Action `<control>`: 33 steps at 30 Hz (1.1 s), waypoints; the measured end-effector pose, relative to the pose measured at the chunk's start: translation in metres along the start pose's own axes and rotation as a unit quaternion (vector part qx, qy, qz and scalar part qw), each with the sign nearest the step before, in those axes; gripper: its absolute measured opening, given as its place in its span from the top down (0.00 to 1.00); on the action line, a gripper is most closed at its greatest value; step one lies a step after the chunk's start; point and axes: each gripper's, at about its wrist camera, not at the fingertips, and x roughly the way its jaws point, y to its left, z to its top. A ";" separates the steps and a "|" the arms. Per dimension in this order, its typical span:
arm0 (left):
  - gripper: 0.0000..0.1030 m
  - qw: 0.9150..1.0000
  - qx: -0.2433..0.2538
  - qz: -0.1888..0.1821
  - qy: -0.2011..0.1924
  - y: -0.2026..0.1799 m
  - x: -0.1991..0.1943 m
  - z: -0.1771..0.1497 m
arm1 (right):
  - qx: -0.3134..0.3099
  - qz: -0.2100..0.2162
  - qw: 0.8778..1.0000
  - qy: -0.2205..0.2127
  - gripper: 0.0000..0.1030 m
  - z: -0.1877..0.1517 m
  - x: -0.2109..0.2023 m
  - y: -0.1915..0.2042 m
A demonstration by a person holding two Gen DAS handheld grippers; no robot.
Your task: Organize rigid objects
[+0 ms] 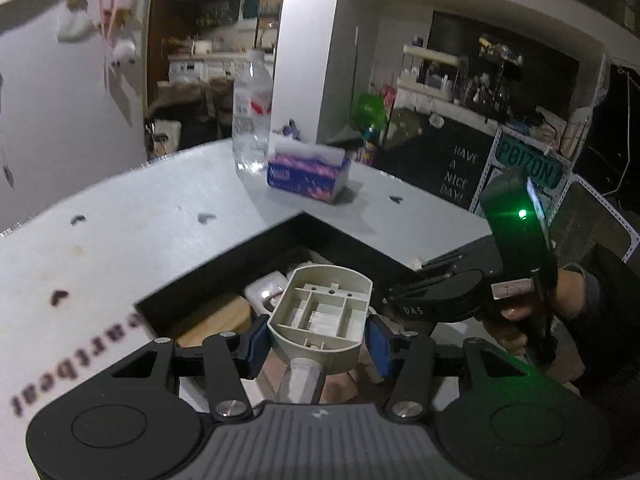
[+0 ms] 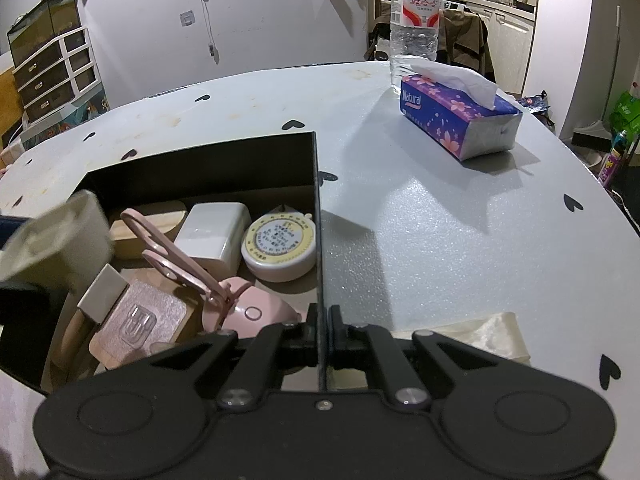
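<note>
My left gripper (image 1: 318, 338) is shut on a beige plastic piece (image 1: 324, 312) with a ribbed hollow underside and a short stem, its blue pads (image 1: 256, 340) pressing both sides. It hangs over the open black box (image 1: 224, 264); in the right wrist view it shows blurred as the beige piece (image 2: 52, 240) at the left. My right gripper (image 2: 322, 340) is shut on the thin right wall of the black box (image 2: 318, 220). Inside lie a wooden block (image 2: 136, 228), a white block (image 2: 212, 236), a round tape measure (image 2: 280, 248), pink scissors (image 2: 180, 264) and a glittery pink hook pad (image 2: 140, 320).
A water bottle (image 2: 414, 20) and a purple tissue pack (image 2: 456, 116) stand at the far side of the grey heart-print table (image 2: 440, 232). A cream cloth (image 2: 488, 336) lies beside the right gripper. A hand (image 1: 568, 292) holds the right gripper at the table's edge.
</note>
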 end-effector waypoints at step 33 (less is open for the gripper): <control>0.28 0.994 -0.081 0.015 0.067 0.008 0.019 -0.002 | 0.002 0.002 1.000 -0.001 0.96 -0.001 0.000 -0.001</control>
